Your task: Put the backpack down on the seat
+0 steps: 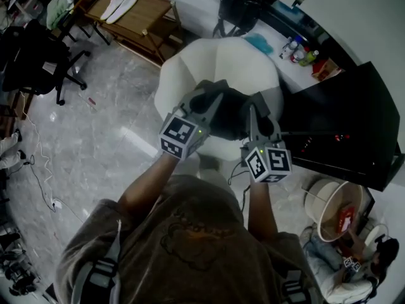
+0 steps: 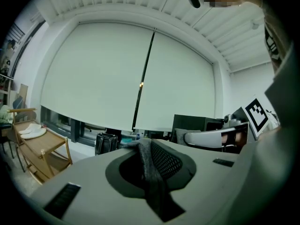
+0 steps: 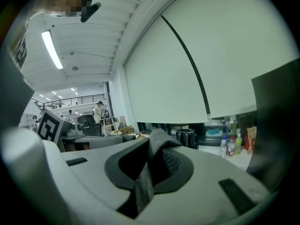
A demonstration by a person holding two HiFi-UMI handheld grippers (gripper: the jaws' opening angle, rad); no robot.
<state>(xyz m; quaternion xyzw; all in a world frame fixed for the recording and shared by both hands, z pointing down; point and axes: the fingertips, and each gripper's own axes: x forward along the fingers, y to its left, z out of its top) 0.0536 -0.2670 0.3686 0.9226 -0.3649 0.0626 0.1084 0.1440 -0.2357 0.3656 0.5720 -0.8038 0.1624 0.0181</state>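
A dark backpack hangs between my two grippers just over the white rounded seat; whether it touches the cushion I cannot tell. My left gripper is shut on a grey strap of the backpack, with black mesh padding beside it. On the other side, my right gripper is shut on another grey strap. Both grippers point almost level toward the seat's back. The person's arms hide the backpack's lower part.
A black cabinet stands close on the right of the seat. Behind the seat are a black bag and bottles. A wooden trolley and a black office chair stand at the left. A round basket is at lower right.
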